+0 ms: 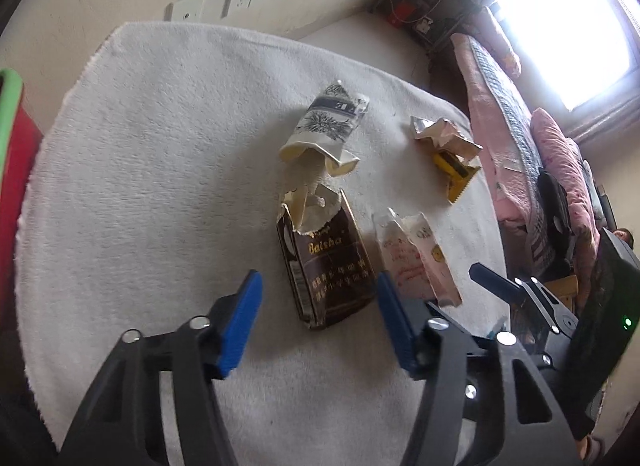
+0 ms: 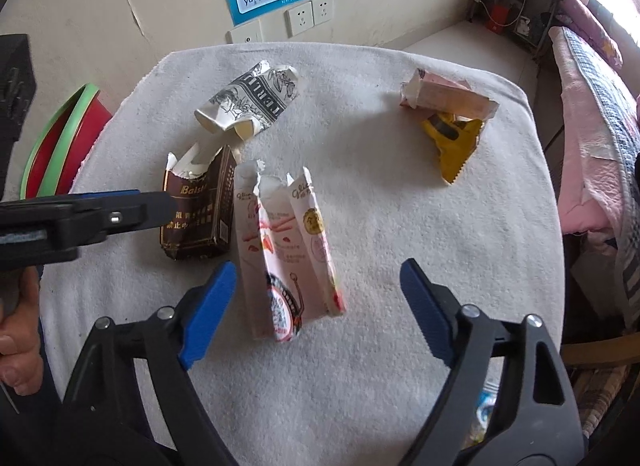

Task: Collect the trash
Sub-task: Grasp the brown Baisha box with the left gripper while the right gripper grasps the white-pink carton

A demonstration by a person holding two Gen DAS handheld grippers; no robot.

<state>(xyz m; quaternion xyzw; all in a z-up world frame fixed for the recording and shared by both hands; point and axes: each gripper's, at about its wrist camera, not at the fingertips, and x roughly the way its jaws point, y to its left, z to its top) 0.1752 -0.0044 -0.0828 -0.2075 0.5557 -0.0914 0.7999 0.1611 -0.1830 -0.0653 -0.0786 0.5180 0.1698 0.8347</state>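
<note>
Both tongs gape — left tongs (image 1: pixel 318 298) straddle brown box (image 1: pixel 326 266), right tongs (image 2: pixel 316 294) pink carton (image 2: pixel 286 258).

A table draped in a white fleecy cloth (image 2: pixel 400 366) carries five pieces of litter. A torn brown cigarette pack (image 1: pixel 326 266) lies between the left gripper's blue fingers (image 1: pixel 242 320). A ripped-open pink-and-white snack box (image 2: pixel 286 250) lies between the right gripper's blue fingers (image 2: pixel 208 312). Beyond the fingertips lie a crumpled black-and-white printed carton (image 2: pixel 250 99), a flattened pink box (image 2: pixel 448 93) and, touching it, a yellow foil wrapper (image 2: pixel 454 141).

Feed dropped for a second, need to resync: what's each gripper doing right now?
Left gripper: open, straddling the brown pack, not gripping it.
Right gripper: open, around the pink box, pads not touching it.
</note>
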